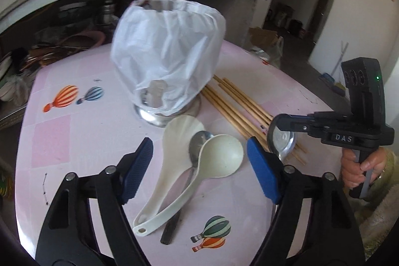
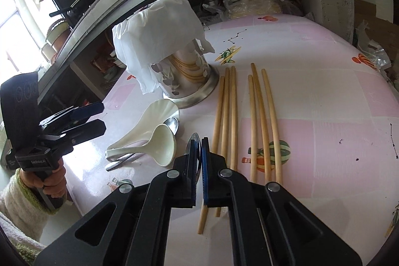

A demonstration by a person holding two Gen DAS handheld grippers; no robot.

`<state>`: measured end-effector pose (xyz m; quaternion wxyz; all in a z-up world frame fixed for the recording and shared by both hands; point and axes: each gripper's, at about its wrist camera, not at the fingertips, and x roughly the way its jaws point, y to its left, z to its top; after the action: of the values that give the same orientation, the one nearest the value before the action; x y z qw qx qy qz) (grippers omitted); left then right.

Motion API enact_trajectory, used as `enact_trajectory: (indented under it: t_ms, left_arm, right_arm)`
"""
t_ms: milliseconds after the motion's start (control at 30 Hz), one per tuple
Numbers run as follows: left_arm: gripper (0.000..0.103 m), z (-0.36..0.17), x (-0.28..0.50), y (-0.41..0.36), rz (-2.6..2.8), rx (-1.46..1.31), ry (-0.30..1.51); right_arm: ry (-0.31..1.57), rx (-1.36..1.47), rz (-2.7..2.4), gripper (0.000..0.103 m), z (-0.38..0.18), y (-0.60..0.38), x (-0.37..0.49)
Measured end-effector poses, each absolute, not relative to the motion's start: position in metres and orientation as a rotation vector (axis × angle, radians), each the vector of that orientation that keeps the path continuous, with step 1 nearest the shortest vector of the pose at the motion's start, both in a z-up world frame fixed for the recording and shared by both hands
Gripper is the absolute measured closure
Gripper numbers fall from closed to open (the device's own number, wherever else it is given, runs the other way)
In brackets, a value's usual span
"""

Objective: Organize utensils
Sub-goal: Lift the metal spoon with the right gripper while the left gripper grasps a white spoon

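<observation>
Right jaws clenched on a metal spoon [image 2: 195, 141], left jaws spread above the other spoons.

The metal spoon sits pinched in the right gripper [image 2: 198, 166] over the worktop [image 2: 336, 141], near its middle, with its bowl poking up beyond the pads. Just beside it lie six wooden chopsticks [image 2: 259, 116]. The left gripper [image 1: 199, 166] hangs released — nothing between the pads — over two white plastic spoons [image 1: 219, 156] and a second metal spoon [image 1: 197, 143]. Behind these stands a steel holder [image 1: 169, 114] draped in a white plastic bag [image 1: 169, 51].

Metal holder [image 1: 159, 114] mostly hidden under white bag [image 1: 167, 54]; steel spoon [image 2: 195, 141] mostly hidden between right fingers [image 2: 205, 158]
</observation>
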<state>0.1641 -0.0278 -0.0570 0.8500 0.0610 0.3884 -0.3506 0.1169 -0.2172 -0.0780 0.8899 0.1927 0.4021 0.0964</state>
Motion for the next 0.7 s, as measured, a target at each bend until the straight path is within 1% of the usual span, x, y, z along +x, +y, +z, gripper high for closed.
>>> enact_trajectory:
  t_ms: [67, 167, 367, 567, 700]
  left_arm:
    - [0.037, -0.059, 0.171, -0.043, -0.821, 0.199, 0.842]
    - [0.039, -0.064, 0.178, -0.066, -0.911, 0.328, 0.869]
    - [0.041, -0.077, 0.192, -0.101, -0.998, 0.51, 0.895]
    - [0.053, -0.092, 0.198, -0.129, -1.07, 0.655, 0.913]
    - [0.058, -0.101, 0.204, -0.138, -1.089, 0.689, 0.937]
  right_arm:
    - [0.835, 0.406, 0.199, 0.099, -0.079, -0.22, 0.117]
    - [0.838, 0.415, 0.199, 0.099, -0.081, -0.222, 0.117]
    - [0.852, 0.447, 0.195, 0.099, -0.088, -0.228, 0.121]
    - [0.861, 0.461, 0.19, 0.099, -0.092, -0.233, 0.123]
    - [0.865, 0.467, 0.19, 0.099, -0.095, -0.235, 0.125]
